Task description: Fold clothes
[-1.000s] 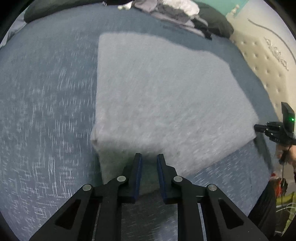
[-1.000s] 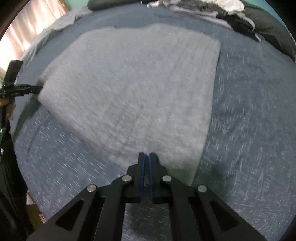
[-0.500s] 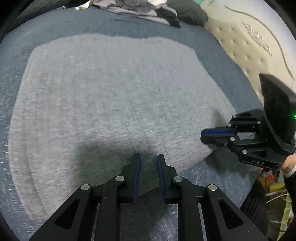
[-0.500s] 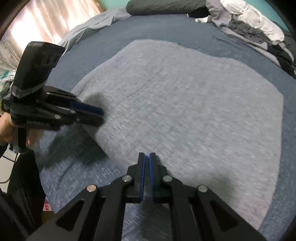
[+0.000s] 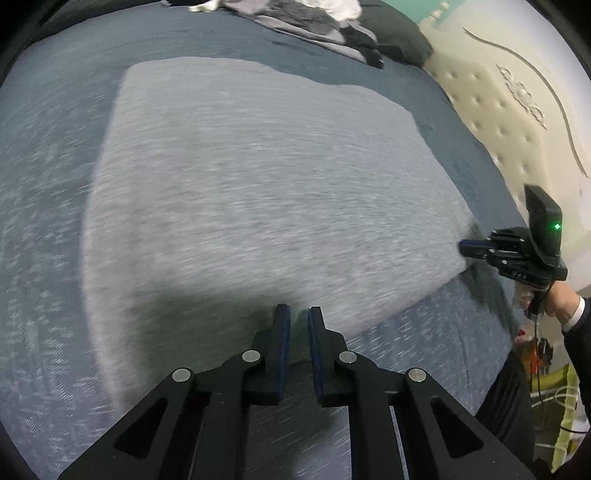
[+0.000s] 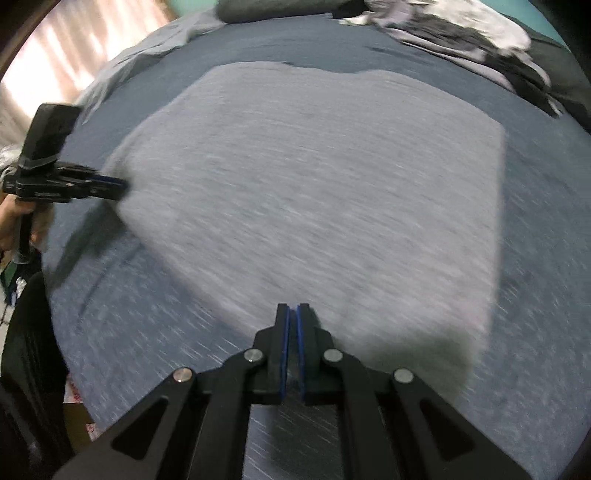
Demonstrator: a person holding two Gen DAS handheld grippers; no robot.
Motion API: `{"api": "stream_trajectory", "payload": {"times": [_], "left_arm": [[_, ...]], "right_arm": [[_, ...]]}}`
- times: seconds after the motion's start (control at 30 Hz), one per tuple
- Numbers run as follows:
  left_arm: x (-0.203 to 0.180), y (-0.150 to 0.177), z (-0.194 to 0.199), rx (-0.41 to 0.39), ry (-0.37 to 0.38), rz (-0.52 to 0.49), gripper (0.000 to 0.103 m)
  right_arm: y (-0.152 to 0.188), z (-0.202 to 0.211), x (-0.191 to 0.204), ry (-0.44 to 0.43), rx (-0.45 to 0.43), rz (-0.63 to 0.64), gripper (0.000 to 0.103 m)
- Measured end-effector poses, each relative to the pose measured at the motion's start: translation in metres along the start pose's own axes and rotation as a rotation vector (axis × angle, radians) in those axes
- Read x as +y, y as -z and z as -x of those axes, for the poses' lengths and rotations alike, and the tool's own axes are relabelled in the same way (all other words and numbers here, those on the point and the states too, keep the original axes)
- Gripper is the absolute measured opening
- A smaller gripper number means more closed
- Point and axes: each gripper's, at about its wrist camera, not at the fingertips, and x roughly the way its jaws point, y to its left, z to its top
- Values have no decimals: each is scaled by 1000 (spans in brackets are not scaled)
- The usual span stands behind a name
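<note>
Grey garment (image 5: 258, 206) looks folded to a rectangle on the bed (image 5: 48, 166), prob. more folds left; left gripper (image 5: 297, 314) slightly apart after closing, right gripper (image 6: 292, 312) shut, neither holding anything.

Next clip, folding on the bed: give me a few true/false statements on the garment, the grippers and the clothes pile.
1. The grey garment lies spread on the blue bedcover. True.
2. The right gripper gapes wide. False: its jaws are shut, at the garment's near edge.
3. A clothes pile sits at the far end of the bed. True.
4. The left gripper holds a white sock. False: its narrow gap, just closing, reaches the garment's near edge.
5. The garment is red. False: grey.
</note>
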Motion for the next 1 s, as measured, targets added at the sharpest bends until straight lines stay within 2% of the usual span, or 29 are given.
{"api": "stream_trajectory", "payload": {"times": [0.17, 0.33, 0.4, 0.43, 0.47, 0.53, 0.87, 1.0], "left_arm": [[31, 9, 11, -12, -54, 69, 13], [58, 19, 24, -39, -84, 147, 13], [64, 21, 29, -48, -101, 170, 17], [67, 23, 33, -56, -101, 186, 22], [69, 24, 35, -62, -102, 197, 38], [71, 26, 38, -69, -120, 205, 62], [77, 31, 29, -28, -64, 252, 63], [84, 28, 29, -31, -36, 273, 63]], "right_arm": [[21, 7, -30, 58, 20, -55, 2], [33, 13, -42, 73, 19, -78, 2], [34, 13, -43, 76, 18, -78, 2], [34, 14, -43, 77, 17, -79, 2], [34, 15, -43, 78, 16, -82, 2], [35, 18, -46, 78, 12, -97, 2], [42, 31, -62, 43, -7, -213, 5], [37, 46, -55, 1, -86, -242, 6]]}}
